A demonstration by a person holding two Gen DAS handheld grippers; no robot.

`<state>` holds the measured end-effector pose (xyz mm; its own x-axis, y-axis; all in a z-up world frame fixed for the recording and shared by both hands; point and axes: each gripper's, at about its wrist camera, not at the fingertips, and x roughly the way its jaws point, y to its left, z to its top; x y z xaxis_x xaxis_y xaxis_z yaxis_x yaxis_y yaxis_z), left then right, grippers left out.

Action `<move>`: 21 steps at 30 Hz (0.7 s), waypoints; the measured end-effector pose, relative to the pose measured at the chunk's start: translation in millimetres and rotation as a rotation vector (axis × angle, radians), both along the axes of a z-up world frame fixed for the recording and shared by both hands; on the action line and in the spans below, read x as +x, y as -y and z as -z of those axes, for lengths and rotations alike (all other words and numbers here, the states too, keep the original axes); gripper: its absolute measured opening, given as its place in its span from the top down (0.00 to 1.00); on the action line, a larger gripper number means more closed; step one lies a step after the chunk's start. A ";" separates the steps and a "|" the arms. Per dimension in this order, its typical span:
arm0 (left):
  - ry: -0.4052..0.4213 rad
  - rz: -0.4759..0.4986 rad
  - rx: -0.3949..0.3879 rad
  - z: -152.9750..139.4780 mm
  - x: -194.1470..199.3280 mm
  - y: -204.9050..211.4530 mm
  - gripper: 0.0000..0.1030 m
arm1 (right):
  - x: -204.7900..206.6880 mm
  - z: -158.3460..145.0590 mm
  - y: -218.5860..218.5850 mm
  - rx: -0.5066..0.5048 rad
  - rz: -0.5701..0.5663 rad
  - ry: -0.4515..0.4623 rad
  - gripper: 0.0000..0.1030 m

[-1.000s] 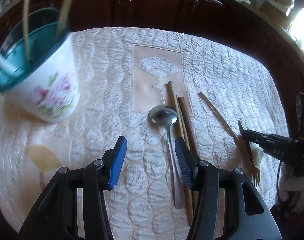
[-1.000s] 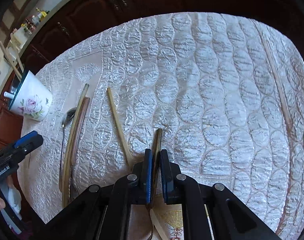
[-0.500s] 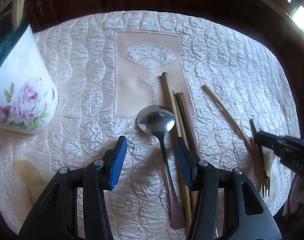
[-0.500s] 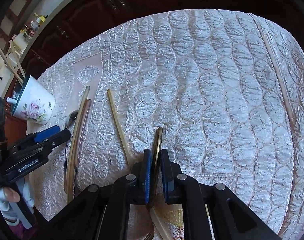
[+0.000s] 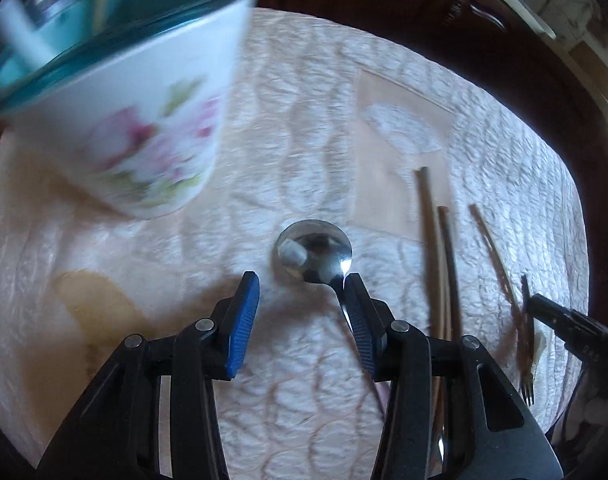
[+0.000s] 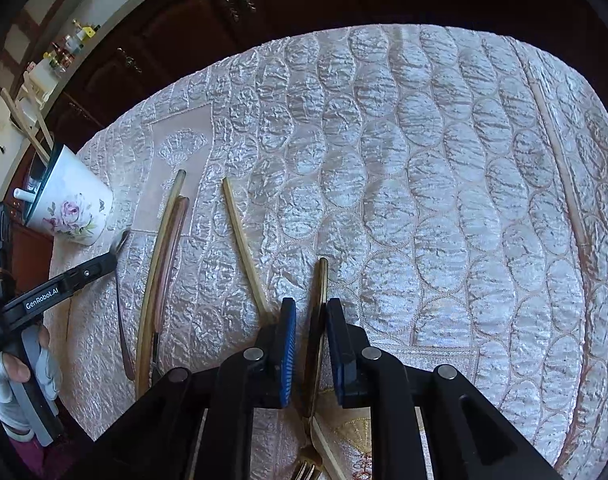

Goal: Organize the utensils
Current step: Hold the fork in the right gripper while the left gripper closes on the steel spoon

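Both tools are showing the same build: black plastic linkage arms with round silver pivot screws, ending in ribbed blue pads. The left gripper (image 5: 300,292) is wearing blue pads (image 5: 242,324) on its inner faces, and the right gripper (image 6: 310,346) likewise. Behind the left tongs, white "GenRobot.AI" lettering is running along the black body, and a white-gloved hand (image 6: 14,380) is baring some skin.
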<state>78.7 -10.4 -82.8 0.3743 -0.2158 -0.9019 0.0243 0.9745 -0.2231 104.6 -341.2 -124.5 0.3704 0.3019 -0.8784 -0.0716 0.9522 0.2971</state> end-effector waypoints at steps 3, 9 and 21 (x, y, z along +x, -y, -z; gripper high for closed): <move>-0.007 -0.030 -0.048 -0.2 -3.8 -15.7 0.58 | 0.9 -0.8 2.4 0.003 0.003 0.003 0.77; 0.002 -0.061 -0.140 -2.5 1.8 -17.7 0.58 | 1.4 -1.0 4.6 0.009 0.017 0.006 0.76; 0.022 -0.133 -0.198 4.4 9.3 -11.5 0.74 | -4.5 -5.1 17.6 0.017 0.038 0.012 0.75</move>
<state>88.0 1.1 -87.2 0.4307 -0.3353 -0.8379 -0.0944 0.9066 -0.4113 100.2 -358.9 -119.4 0.3921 0.3025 -0.8688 -0.0390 0.9490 0.3128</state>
